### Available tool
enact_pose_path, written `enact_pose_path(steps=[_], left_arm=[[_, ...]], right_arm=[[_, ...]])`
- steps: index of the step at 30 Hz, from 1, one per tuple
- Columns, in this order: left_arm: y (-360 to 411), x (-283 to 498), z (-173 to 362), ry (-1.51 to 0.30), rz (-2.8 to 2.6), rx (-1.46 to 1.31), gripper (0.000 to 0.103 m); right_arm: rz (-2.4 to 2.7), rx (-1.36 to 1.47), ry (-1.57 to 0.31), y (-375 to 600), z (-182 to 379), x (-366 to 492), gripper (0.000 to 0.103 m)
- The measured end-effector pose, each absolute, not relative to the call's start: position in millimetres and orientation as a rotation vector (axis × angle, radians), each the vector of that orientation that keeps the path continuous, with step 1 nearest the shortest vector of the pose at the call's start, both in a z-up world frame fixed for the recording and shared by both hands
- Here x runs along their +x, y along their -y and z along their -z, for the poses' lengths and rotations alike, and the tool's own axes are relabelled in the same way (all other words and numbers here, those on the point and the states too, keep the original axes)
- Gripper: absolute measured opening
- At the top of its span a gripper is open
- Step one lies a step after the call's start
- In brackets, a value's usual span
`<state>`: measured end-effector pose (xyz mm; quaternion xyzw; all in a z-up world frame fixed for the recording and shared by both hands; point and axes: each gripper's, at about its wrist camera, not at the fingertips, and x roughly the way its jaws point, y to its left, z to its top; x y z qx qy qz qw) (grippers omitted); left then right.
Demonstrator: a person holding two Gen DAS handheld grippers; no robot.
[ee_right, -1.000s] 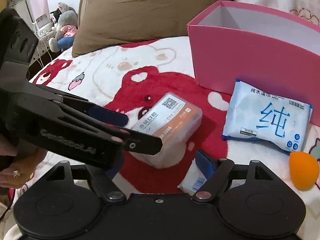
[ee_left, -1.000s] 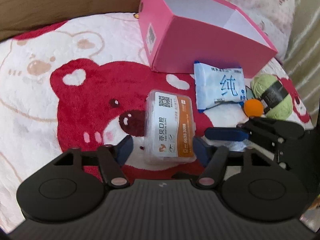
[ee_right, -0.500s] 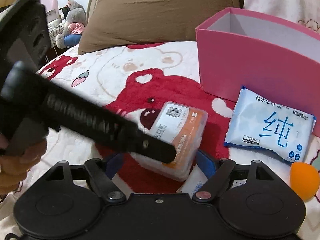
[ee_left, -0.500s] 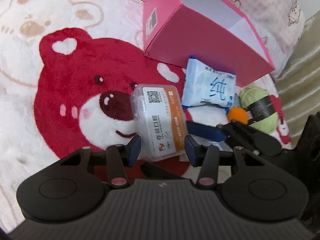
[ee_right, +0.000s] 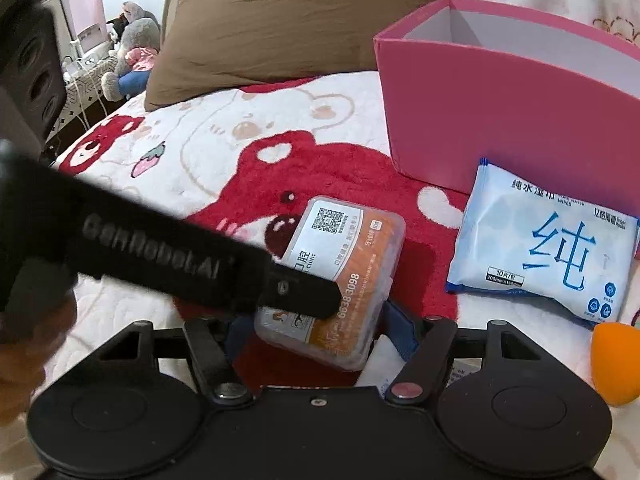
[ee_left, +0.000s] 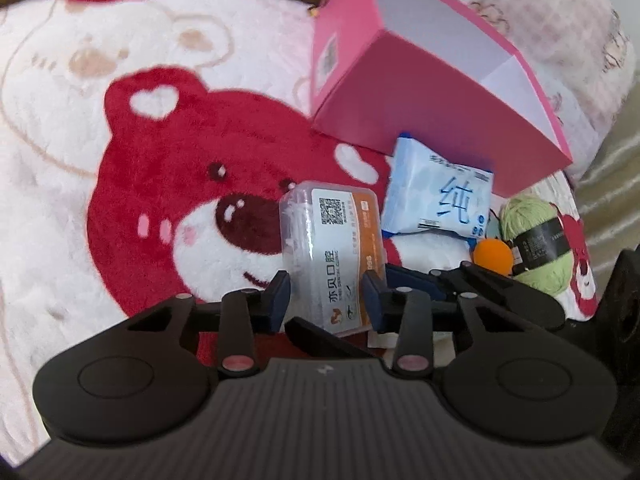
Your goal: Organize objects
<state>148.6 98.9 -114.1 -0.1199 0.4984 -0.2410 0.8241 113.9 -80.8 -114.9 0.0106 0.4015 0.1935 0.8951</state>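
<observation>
We see a bed covered by a fluffy white blanket (ee_left: 60, 160) printed with red bears. On it stand an open pink box (ee_left: 400, 92), a brown pillow (ee_right: 280, 20), a pack of wet wipes (ee_right: 548, 248), an orange sponge (ee_left: 493, 257), green yarn (ee_left: 532, 236) and, perhaps lifted slightly, a clear plastic case (ee_left: 332, 248).

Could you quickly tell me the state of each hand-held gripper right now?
Left hand-held gripper: has just been closing, now shut on the clear floss box.
Right hand-held gripper: open, closing around the same box.
</observation>
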Motion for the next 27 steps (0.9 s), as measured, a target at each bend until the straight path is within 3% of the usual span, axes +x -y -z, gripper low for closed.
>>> enact_pose_path(steps=[27], left_arm=[[-84.9, 96.4, 41.5, -0.969, 0.511, -0.189, 0.037]], right_arm=[[-0.443, 0.008, -0.801, 98.3, 46.5, 73.2, 0.072]])
